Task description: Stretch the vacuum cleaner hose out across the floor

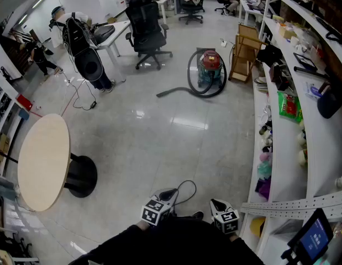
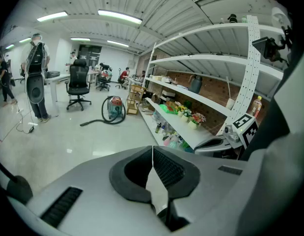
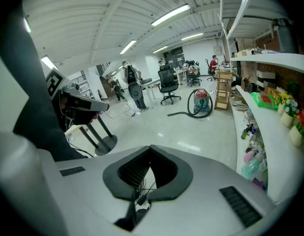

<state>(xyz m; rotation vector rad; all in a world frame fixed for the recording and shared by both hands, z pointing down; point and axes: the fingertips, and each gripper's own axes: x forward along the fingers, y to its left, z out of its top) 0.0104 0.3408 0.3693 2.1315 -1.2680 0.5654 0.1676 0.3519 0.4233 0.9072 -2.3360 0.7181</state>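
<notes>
A red and green vacuum cleaner (image 1: 210, 69) stands far across the floor, with its dark hose (image 1: 188, 87) looped around it and the nozzle end (image 1: 161, 94) lying out to the left. The same vacuum cleaner (image 2: 114, 107) shows small in the left gripper view, and again as the vacuum cleaner (image 3: 201, 101) in the right gripper view. My left gripper (image 1: 166, 195) and right gripper (image 1: 217, 205) hang close to my body at the bottom of the head view, far from the hose. Both are shut with nothing between the jaws: left gripper (image 2: 152, 154), right gripper (image 3: 151, 152).
A round wooden table (image 1: 43, 159) on a black base stands at the left. Long white shelves (image 1: 287, 120) full of goods line the right. Office chairs (image 1: 148, 29), desks, a standing person (image 1: 82, 43) and a wooden stand (image 1: 245, 51) lie beyond. A thin cable (image 1: 184, 189) trails near my feet.
</notes>
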